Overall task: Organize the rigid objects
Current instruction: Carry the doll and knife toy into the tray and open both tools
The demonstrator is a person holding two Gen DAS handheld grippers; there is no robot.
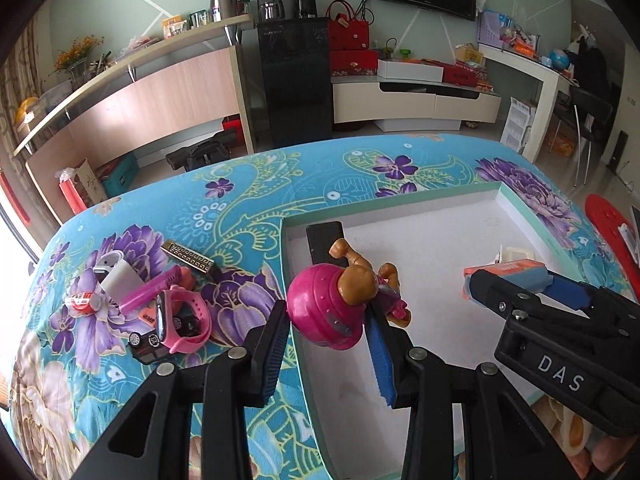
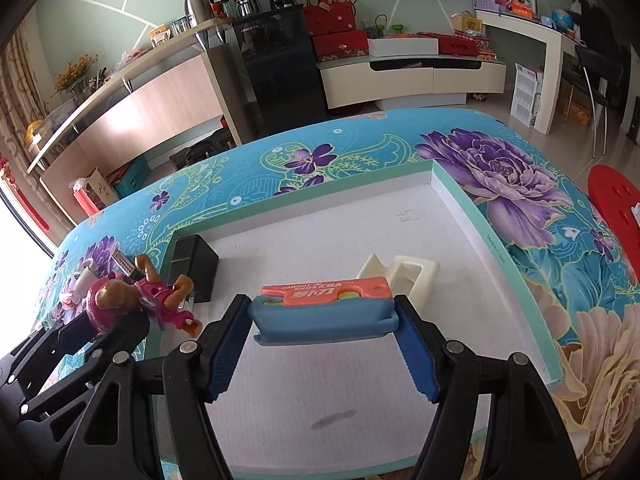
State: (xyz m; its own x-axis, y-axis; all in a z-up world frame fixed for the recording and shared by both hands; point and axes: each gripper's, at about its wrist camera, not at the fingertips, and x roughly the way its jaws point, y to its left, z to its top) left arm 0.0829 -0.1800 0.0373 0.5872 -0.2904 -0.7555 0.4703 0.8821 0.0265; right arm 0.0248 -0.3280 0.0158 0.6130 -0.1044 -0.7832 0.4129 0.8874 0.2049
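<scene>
My left gripper (image 1: 328, 344) clamps the doll (image 1: 336, 308) by its head, just over the box's (image 1: 520, 200) left wall. My right gripper (image 2: 324, 344) grips the blue case (image 2: 320, 320) crosswise, already over the floor, so it drops first.

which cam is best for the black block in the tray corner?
Right wrist view: the black block shows its top and sides in the white tray's far-left corner. In the left wrist view the block is partly hidden behind the doll.

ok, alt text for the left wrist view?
Left gripper clamps a pink-helmeted brown toy figure above the edge of a shallow white tray on a floral turquoise cloth. Right gripper holds a blue case over the tray.
</scene>
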